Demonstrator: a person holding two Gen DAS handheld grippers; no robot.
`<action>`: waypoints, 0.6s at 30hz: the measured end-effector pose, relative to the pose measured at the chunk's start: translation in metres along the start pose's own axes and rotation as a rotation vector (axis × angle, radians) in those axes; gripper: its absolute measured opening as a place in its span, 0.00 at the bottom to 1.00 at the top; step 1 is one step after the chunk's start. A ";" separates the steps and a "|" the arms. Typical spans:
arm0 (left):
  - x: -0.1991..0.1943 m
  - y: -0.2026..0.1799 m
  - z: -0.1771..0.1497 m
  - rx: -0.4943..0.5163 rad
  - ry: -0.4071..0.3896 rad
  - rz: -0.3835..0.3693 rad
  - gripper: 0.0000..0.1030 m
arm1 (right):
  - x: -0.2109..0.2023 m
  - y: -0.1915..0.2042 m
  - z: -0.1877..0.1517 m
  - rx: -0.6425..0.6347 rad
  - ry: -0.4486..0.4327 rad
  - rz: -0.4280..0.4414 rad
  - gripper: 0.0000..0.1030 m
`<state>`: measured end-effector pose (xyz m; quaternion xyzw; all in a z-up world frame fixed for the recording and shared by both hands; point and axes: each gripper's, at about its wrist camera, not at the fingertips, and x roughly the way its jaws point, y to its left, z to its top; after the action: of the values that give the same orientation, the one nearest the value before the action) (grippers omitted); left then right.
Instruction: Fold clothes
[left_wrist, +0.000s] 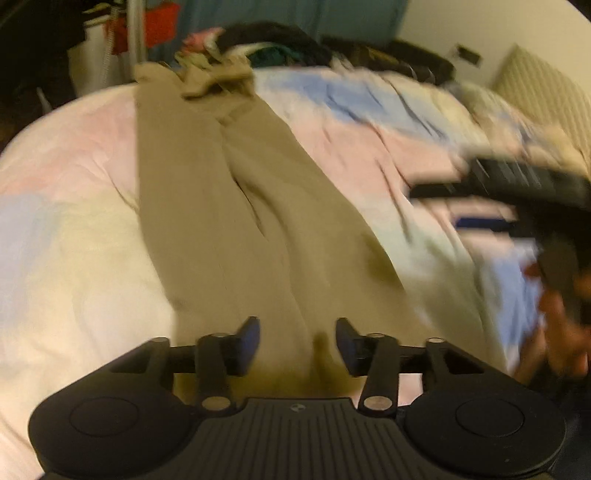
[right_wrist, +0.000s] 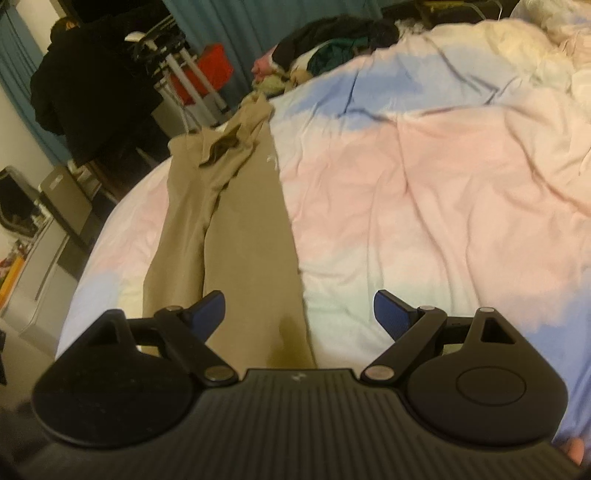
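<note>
Trousers (left_wrist: 236, 206) lie lengthwise on the bed (right_wrist: 424, 192), running straight away from both spread, empty grippers; left gripper (left_wrist: 297, 345) sits centred over the legs, right gripper (right_wrist: 299, 317) at their edge.

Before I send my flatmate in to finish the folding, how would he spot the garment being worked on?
Look for the bed with the pastel pink, blue and white duvet. Along its side nearest the dark clothes rack lie the tan trousers, laid out lengthwise with both legs side by side. They are the only flat, spread garment; the other clothes sit heaped at the far end.
</note>
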<state>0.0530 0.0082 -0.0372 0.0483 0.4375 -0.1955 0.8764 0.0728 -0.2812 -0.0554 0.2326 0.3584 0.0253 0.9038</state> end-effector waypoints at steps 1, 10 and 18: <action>0.004 0.006 0.014 -0.005 -0.020 0.021 0.52 | 0.000 0.001 0.001 -0.002 -0.013 -0.005 0.86; 0.140 0.059 0.163 -0.009 -0.155 0.355 0.57 | 0.032 0.003 0.010 -0.015 -0.051 -0.063 0.86; 0.246 0.084 0.246 0.080 -0.201 0.525 0.59 | 0.079 -0.010 0.023 0.026 -0.031 -0.104 0.86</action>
<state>0.4018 -0.0514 -0.0871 0.1748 0.3129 0.0173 0.9334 0.1459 -0.2826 -0.0955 0.2258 0.3562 -0.0300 0.9062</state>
